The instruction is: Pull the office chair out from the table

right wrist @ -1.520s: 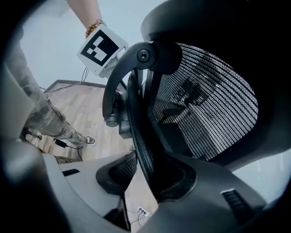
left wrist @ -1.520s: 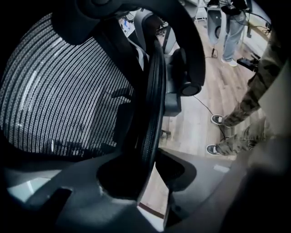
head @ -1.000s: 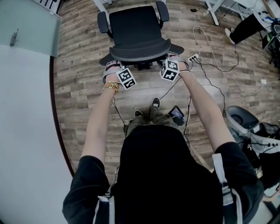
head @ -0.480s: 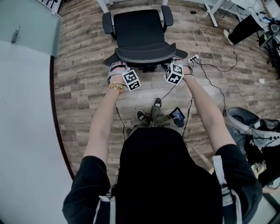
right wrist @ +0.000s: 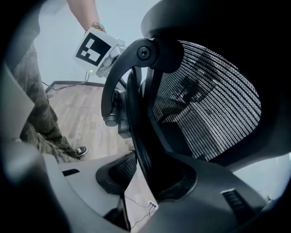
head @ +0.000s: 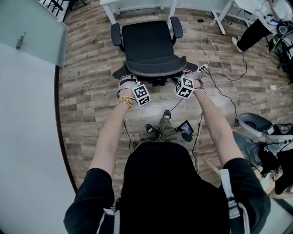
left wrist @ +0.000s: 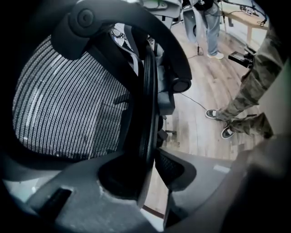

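The black mesh-backed office chair [head: 146,39] stands on the grey-brown wood-plank floor [head: 87,77]. Its seat faces away from the person, towards the white table frame [head: 137,5] at the top edge of the head view. The whole seat and both armrests show, near that frame but not under it. The person's bare arms reach forward to the top rim of the backrest, one gripper at each end of it.

The left gripper [head: 127,82] has its jaws set fairly wide and closed on the left end of the rim. In the left gripper view the dark edge of the backrest frame runs straight between the two jaws and sits against them, with the mesh to the left. The right gripper [head: 190,74] clamps the right end in the same way. In the right gripper view the frame edge passes between its jaws and is seated in them, with the mesh to the right.

A white power strip [head: 203,68] lies on the floor just right of the chair, with thin white cables trailing off to the right. Well apart from the chair, at the right edge, stands a grey round bin [head: 254,122]. Its inside is dark and what it holds cannot be made out. A frosted glass panel [head: 32,27] fills the upper left corner
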{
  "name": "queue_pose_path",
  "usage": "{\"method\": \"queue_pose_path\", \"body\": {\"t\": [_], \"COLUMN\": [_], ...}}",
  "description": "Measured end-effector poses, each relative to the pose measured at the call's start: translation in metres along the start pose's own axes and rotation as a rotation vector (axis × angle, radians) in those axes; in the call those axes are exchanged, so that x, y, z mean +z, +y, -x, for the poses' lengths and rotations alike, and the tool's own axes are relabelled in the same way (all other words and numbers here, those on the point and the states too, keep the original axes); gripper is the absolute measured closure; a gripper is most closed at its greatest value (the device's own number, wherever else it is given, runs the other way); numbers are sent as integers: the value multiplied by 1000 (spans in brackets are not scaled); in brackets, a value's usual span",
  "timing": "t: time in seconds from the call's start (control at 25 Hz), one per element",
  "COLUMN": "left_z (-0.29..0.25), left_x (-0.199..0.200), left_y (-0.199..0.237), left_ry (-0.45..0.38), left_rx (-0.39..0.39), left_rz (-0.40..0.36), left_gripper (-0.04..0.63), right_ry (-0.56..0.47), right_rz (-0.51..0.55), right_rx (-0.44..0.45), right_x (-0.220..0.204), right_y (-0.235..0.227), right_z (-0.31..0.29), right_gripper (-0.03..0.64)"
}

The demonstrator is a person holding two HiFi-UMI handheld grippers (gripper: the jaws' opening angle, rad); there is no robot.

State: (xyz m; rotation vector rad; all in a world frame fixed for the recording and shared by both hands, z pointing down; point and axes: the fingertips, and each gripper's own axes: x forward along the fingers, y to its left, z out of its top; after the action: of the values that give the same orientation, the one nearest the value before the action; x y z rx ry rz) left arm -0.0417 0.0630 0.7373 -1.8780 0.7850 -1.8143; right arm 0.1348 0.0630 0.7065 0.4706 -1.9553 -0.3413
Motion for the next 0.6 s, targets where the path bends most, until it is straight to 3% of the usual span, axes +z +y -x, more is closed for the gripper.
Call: {"method": "queue_pose_path", "body": {"t": [0.4,0.6], "left_z": [9,8], "left_x": [-6,-6], "left_y": [-6,-5], "left_ry": [-23,-29], "left_rx": [-2,-92], "left_rz": [4,67], "left_gripper": [456,452], "right_ry": [0,0], "right_rz": [-19,-27], "right_rx": [-20,-7], "right_x": [6,8], "right_y": [13,11], "right_z": [6,6], "right_gripper": [491,490]}}
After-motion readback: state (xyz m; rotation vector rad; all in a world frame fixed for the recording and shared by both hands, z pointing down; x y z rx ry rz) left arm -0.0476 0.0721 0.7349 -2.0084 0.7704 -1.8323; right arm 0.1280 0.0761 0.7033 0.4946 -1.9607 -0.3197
